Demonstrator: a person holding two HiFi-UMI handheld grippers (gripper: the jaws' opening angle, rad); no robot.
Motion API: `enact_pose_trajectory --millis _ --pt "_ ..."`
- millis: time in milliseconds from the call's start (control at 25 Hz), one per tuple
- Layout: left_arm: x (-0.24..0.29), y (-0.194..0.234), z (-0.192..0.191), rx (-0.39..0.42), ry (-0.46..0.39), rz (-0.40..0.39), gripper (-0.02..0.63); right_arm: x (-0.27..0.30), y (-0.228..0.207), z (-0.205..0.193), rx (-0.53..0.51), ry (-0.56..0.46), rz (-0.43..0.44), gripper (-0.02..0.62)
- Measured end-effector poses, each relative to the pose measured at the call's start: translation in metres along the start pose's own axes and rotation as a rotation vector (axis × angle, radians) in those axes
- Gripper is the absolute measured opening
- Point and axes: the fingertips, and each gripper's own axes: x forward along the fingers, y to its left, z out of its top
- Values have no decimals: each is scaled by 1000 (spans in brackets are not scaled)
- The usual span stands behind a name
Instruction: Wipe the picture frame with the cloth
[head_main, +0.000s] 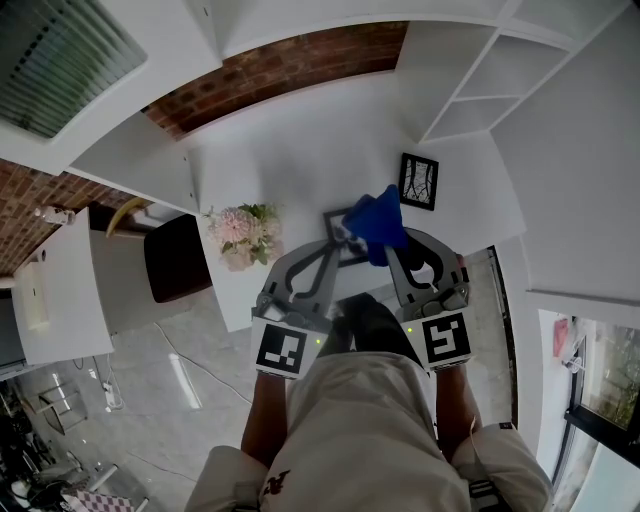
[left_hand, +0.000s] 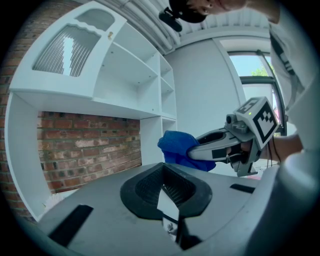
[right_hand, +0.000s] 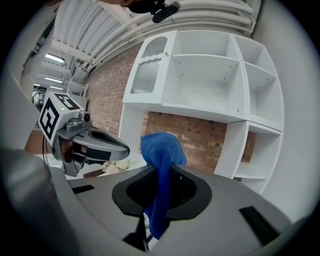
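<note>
Our left gripper (head_main: 335, 240) pinches the picture frame (left_hand: 168, 205); our right gripper (head_main: 392, 250) pinches the cloth (head_main: 378, 222); we should hold the frame steady and rub softly all over.

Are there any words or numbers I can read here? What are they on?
No words or numbers can be read here.
Black-and-white marker cube on the left gripper: square pattern, no letters.
Black-and-white marker cube on the right gripper: the same.
Small dark mark on the person's beige trousers: too small to read.
Black picture frame with a line drawing, standing at the back: no words.
</note>
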Motion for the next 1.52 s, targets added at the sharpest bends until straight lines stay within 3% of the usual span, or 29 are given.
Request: enact_pose_trajectory --millis 480,960,1240,1520 --pt "1 4 -1 2 4 -4 3 5 6 5 21 -22 47 72" --pt "-6 8 11 9 -24 -9 3 -4 20 41 1 -105 122 91" --pt "-4 10 1 -16 -6 -14 3 10 11 12 31 -23 33 52" --pt "-5 11 2 -19 -12 -12 3 17 16 6 15 4 37 51"
